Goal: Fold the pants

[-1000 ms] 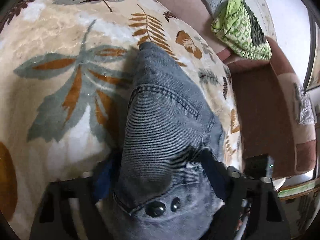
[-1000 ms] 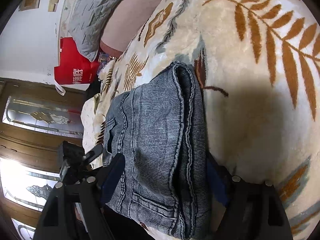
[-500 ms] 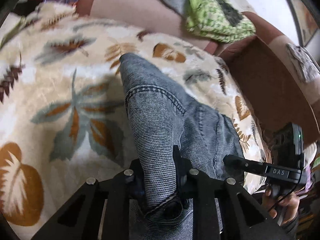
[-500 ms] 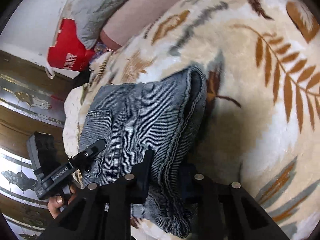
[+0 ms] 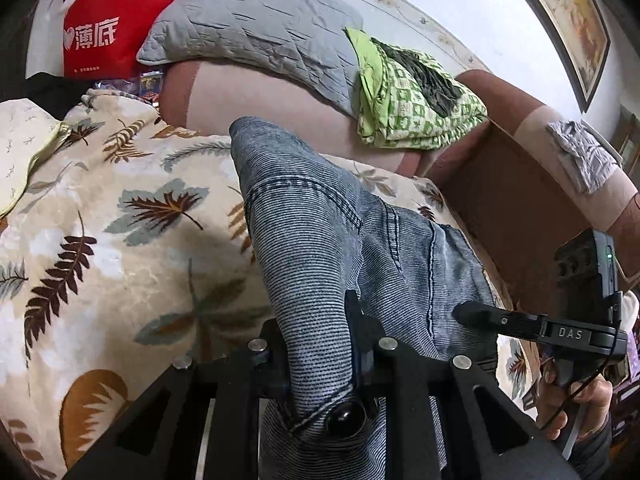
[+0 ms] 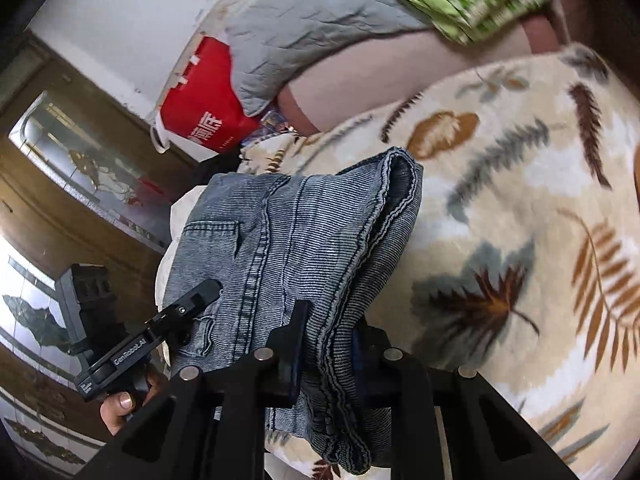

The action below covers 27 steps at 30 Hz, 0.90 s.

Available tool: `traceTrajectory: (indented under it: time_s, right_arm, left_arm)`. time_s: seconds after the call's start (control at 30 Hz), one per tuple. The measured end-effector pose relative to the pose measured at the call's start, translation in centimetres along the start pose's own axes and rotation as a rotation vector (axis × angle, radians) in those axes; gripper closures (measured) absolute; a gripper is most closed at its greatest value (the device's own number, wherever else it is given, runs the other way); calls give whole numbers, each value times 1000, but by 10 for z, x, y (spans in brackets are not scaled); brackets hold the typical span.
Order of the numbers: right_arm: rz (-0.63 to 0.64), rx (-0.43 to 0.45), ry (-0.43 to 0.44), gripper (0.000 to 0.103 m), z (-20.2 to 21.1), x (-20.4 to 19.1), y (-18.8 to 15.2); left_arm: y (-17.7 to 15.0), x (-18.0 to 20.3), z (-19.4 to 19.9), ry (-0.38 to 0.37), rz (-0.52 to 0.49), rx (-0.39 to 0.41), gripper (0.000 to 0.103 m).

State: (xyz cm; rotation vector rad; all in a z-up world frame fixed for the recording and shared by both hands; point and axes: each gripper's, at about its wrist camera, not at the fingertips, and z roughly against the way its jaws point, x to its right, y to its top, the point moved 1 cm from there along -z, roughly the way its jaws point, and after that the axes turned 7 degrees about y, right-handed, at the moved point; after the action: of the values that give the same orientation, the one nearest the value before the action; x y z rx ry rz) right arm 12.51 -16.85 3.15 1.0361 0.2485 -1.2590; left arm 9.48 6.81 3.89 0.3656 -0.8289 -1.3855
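Folded grey-blue denim pants (image 5: 320, 232) lie on a cream leaf-print blanket (image 5: 120, 240). My left gripper (image 5: 316, 344) is shut on the waistband end, near a dark button (image 5: 344, 420). My right gripper (image 6: 332, 344) is shut on the stacked hem edges of the pants (image 6: 304, 240) at the other side. Each gripper shows in the other's view: the right one (image 5: 476, 314) at the right of the left wrist view, the left one (image 6: 200, 294) at the left of the right wrist view. Both pinched ends are raised off the blanket.
A grey quilted pillow (image 5: 256, 28), a green checked cloth bundle (image 5: 412, 96) and a red bag (image 5: 104, 28) lie at the back. A brown sofa arm (image 5: 512, 208) bounds the right side. Wooden glazed doors (image 6: 60, 208) stand beyond the blanket's edge.
Both grippers went from open around the pants to shut on them. Both views have tilted up and the gripped ends have lifted, so the pillow and wall now show.
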Motion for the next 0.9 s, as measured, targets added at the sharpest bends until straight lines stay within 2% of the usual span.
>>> traceTrajectory:
  time_s: [0.43,0.9]
  right_arm:
    - [30,-33,-40,82,-19,-11,15]
    - [54,-37,-48,82,-35,-17,49]
  left_arm:
    - [12,-8,-3,25,12,-6,82]
    - [40,-16,-17,44,14,6,82]
